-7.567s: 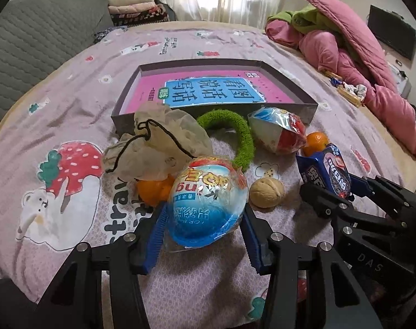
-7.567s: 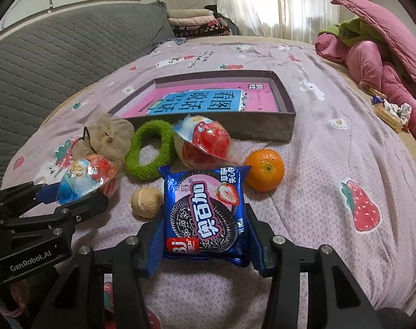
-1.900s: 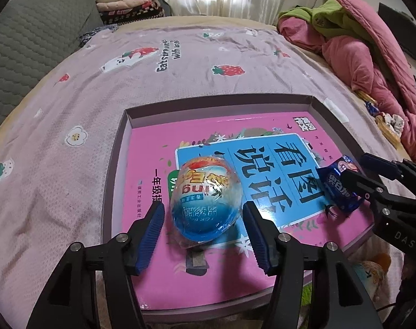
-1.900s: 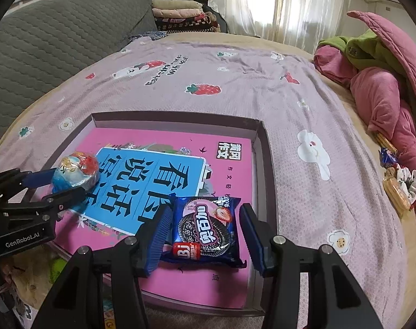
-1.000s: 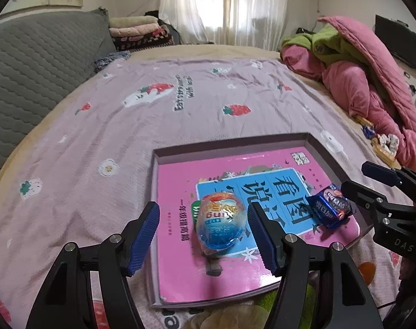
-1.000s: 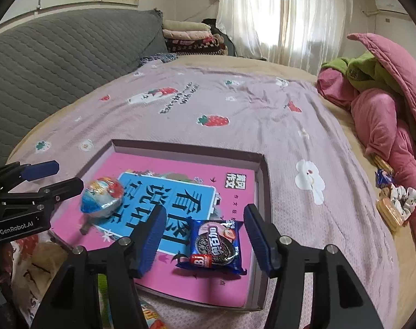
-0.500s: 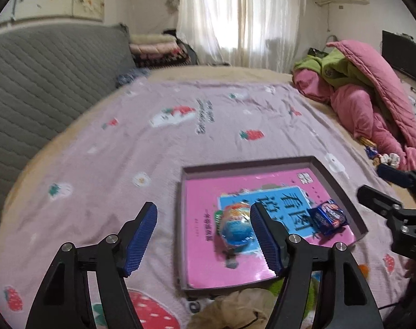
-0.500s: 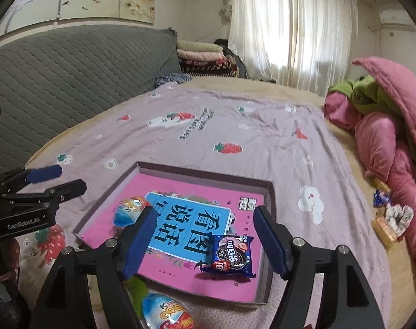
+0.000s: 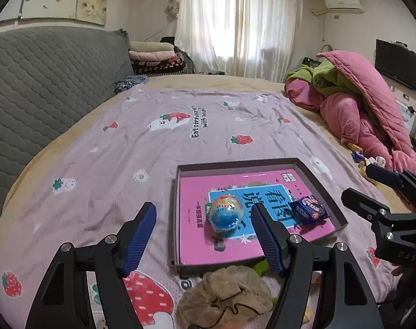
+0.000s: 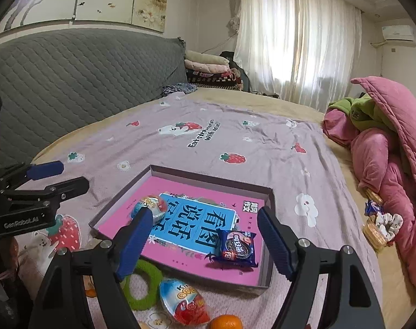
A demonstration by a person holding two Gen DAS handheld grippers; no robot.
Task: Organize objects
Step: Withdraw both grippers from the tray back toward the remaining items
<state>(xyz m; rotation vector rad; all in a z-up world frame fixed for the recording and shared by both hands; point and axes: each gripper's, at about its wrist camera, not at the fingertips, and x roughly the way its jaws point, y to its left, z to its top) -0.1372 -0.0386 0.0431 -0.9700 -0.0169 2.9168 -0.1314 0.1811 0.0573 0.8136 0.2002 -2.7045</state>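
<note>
Both my grippers hang empty above the near edge of the tray (image 10: 270,189), pulled clear of it. Left gripper (image 9: 203,235) stands wide with nothing between the pads; right gripper (image 10: 205,242) has its jaws opening, also nothing between them.

Already in the tray, on the pink book (image 10: 180,192): blue toy egg (image 9: 225,215) toward the left side, cookie pack (image 10: 237,248) toward the right corner. My guess is the next pickups are the loose items on the bedspread (image 9: 153,142) just short of the tray's near wall, so below and toward me from both sets of pads.

From the right wrist view: second toy egg (image 10: 184,303) lies tilted, long axis running diagonally down to the right, almost straight under the right gripper, so the right hand looks nearer. Green ring (image 10: 142,286) lies flat beside it, to the left. Orange (image 10: 226,322) is cut off by the bottom edge.

From the left wrist view: beige mesh pouch (image 9: 227,297) sits under the left gripper, touching the tray's near wall, the left hand's pick I think. Ring mostly hidden behind my right finger there. Something orange at the frame bottom under the pouch, can't tell what
</note>
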